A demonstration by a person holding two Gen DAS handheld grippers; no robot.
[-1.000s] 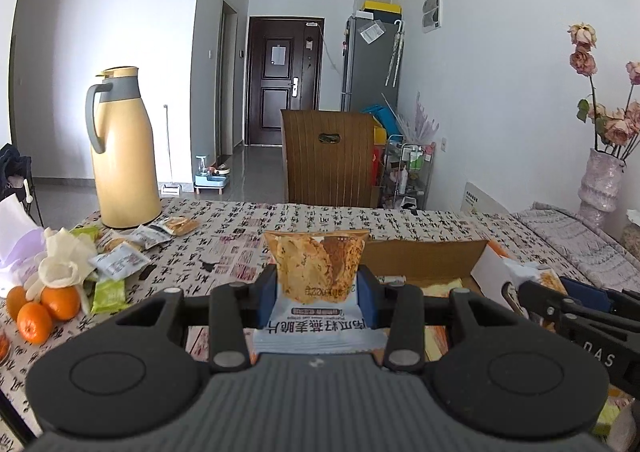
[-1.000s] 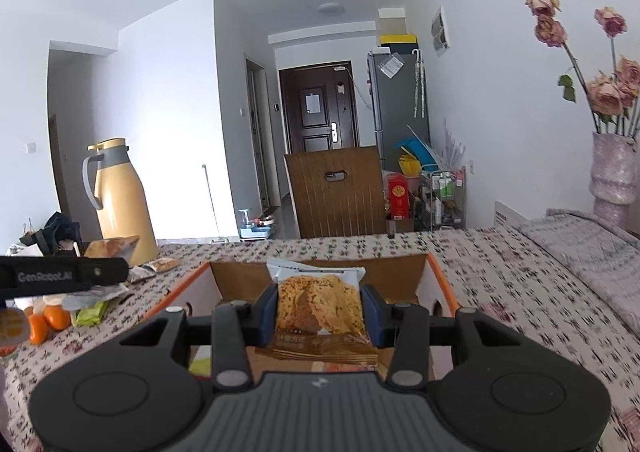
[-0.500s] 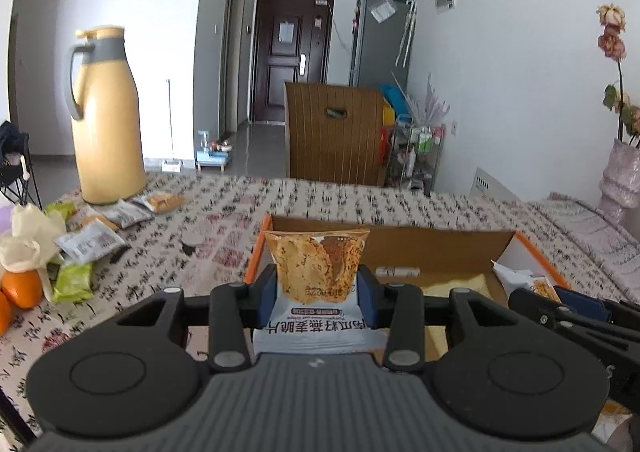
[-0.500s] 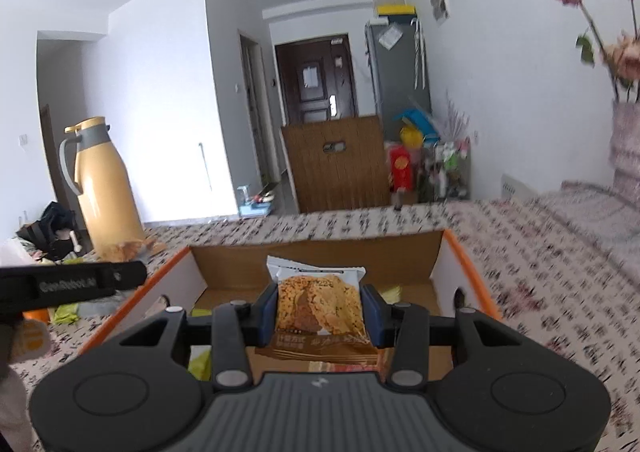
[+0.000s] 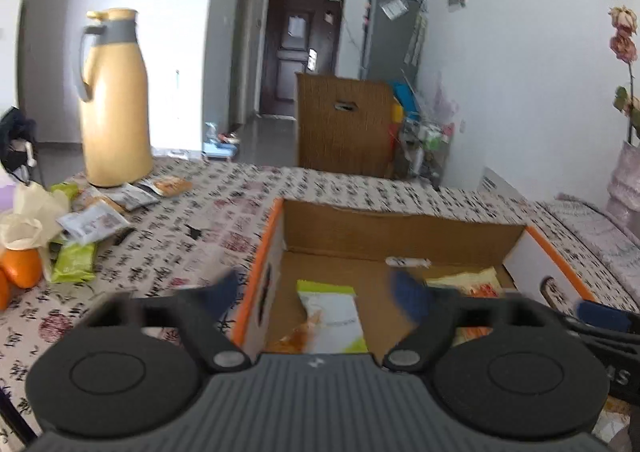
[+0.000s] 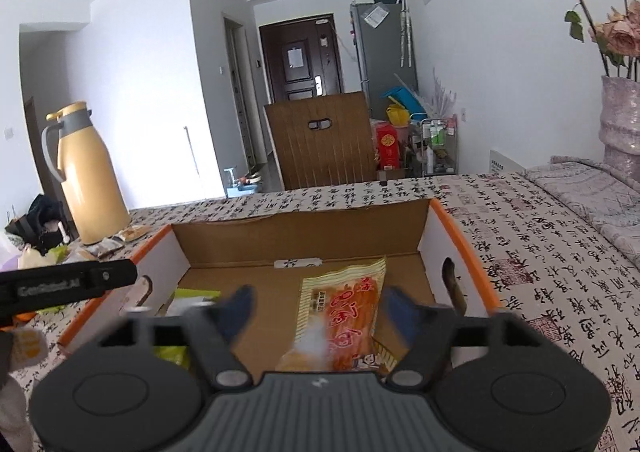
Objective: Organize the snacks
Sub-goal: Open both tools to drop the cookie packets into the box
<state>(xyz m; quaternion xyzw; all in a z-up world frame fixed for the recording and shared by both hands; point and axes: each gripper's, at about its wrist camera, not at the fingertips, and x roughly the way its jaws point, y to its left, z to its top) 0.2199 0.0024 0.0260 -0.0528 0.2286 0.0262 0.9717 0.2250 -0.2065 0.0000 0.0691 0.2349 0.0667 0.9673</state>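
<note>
Cardboard fills the view past both of your tools: an open box (image 5: 404, 228) with orange-edged rims sits on a tablecloth (image 5: 224, 204) printed with black calligraphy and red seals. Your left gripper (image 5: 320, 294) has just been opening; its blue-padded fingers (image 5: 408, 292) stand wide apart and blurred, pressing on nothing, and a green-and-white snack packet (image 5: 334, 316) lies on the box floor below the gap between them. Your right gripper (image 6: 318, 310) has just been opening too, jaws spread and empty, with an orange snack packet (image 6: 344, 312) lying flat in the box under them, a pale blurred patch at its near end.

Only the left wrist view shows the loose packets (image 5: 100, 212) and the oranges (image 5: 22, 272) on the cloth, well off to the left of that gripper, at the foot of a tan thermos jug (image 5: 114, 104). Only the right wrist view shows the pale textured vase (image 6: 620, 124) of dried roses, far to the right of that gripper, and the left tool's black arm crossing in from the left edge.

Beyond the box's far wall, past the table edge, stands a brown wooden chair back (image 6: 322, 144), then a grey fridge (image 6: 386, 60) and a dark door (image 6: 302, 58) at the end of a white-walled hallway.
</note>
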